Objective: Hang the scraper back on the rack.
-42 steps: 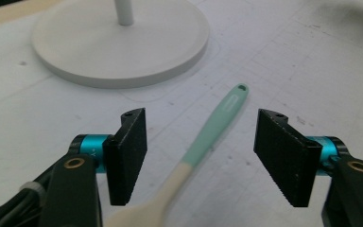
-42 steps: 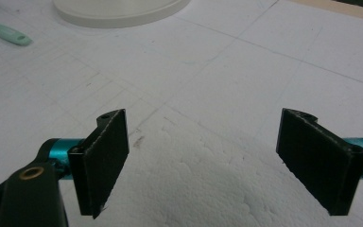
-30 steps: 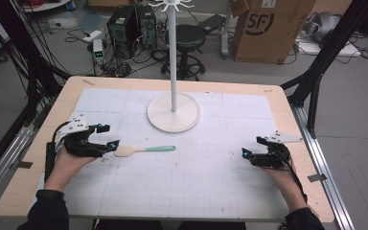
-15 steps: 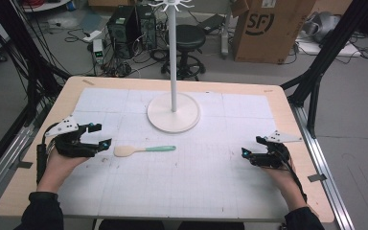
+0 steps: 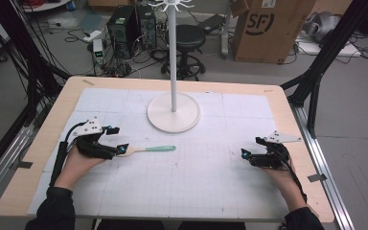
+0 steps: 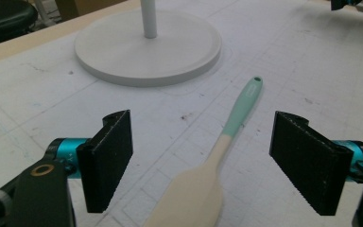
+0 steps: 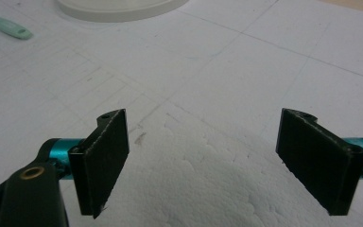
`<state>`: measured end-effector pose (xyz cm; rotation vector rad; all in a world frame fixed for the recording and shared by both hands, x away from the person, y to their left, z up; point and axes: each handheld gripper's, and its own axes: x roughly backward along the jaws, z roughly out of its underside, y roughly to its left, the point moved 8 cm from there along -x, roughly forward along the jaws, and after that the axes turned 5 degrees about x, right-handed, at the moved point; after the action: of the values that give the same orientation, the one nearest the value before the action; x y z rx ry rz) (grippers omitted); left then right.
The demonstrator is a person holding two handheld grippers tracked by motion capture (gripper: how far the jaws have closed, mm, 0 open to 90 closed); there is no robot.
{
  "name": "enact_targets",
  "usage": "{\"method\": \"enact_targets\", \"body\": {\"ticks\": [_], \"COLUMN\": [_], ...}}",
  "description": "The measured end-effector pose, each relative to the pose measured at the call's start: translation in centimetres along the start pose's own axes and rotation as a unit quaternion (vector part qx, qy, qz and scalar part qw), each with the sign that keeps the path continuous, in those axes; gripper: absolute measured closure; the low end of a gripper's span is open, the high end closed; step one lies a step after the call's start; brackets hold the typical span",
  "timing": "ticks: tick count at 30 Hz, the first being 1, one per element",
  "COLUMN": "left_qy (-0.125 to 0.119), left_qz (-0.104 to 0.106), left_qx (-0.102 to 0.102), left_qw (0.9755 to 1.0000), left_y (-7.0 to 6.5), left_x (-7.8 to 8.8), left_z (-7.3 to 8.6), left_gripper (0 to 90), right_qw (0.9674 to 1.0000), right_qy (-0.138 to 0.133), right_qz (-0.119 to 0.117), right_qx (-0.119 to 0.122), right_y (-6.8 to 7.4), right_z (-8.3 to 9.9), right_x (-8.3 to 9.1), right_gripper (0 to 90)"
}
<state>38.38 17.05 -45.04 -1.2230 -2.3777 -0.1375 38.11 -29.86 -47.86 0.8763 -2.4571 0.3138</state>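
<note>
spatula [image 6: 203, 182] between spread jaws | left gripper [image 6: 212, 161] wide, empty | right gripper [image 7: 217, 161] wide, empty

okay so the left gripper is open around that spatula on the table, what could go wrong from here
1. The left gripper stands open with the spatula lying flat between its jaws. Closing on the broad, thin cream blade rather than the neck could let it slip or tilt.
2. The teal handle points toward the white stand base; a careless swing on lifting might knock it.
3. The right gripper rests open, apart from the spatula, so it could not steady it quickly.
</note>
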Motion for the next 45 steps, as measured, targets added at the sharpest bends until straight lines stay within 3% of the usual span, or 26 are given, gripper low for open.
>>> {"method": "enact_targets", "body": {"ticks": [11, 18, 23, 27, 29, 34, 40, 42, 45], "left_qy": [0.046, 0.084, 0.101, 0.103, 0.104, 0.107, 0.106, 0.103, 0.105], "left_qz": [0.007, 0.011, 0.001, -0.008, -0.010, 0.007, 0.017, 0.019, 0.020], "left_qx": [-0.023, -0.048, -0.059, -0.059, -0.072, -0.084, -0.080, -0.063, -0.072], "left_qw": [0.9987, 0.9953, 0.9932, 0.9929, 0.9919, 0.9907, 0.9910, 0.9925, 0.9917], "left_y": [-0.9, -1.9, -1.9, -1.8, -1.8, -2.1, -2.0, -2.0, -2.0], "left_x": [-2.9, -5.1, -5.8, -6.1, -6.2, -6.2, -6.2, -6.3, -6.2], "left_z": [1.3, 2.0, 2.2, 2.3, 2.3, 2.5, 2.6, 2.6, 2.6], "left_gripper": [30.9, 36.1, 52.0, 62.3, 64.8, 74.4, 76.0, 76.6, 77.5], "right_qw": [1.0000, 1.0000, 1.0000, 1.0000, 1.0000, 0.9999, 0.9999, 0.9999, 0.9999], "right_qy": [0.001, 0.003, 0.004, 0.004, 0.004, 0.006, 0.007, 0.007, 0.008], "right_qz": [-0.002, -0.006, -0.007, -0.007, -0.007, -0.009, -0.010, -0.010, -0.012], "right_qx": [0.002, 0.004, 0.003, 0.004, 0.003, 0.005, 0.005, 0.006, 0.008], "right_y": [0.1, 0.2, 0.3, 0.2, 0.2, 0.3, 0.4, 0.4, 0.5], "right_z": [0.0, 0.1, 0.1, 0.1, 0.1, 0.2, 0.2, 0.2, 0.2], "right_x": [-0.1, -0.2, -0.2, -0.2, -0.2, -0.3, -0.3, -0.3, -0.3], "right_gripper": [17.2, 17.2, 17.1, 17.2, 17.2, 17.2, 17.2, 17.2, 17.2]}}
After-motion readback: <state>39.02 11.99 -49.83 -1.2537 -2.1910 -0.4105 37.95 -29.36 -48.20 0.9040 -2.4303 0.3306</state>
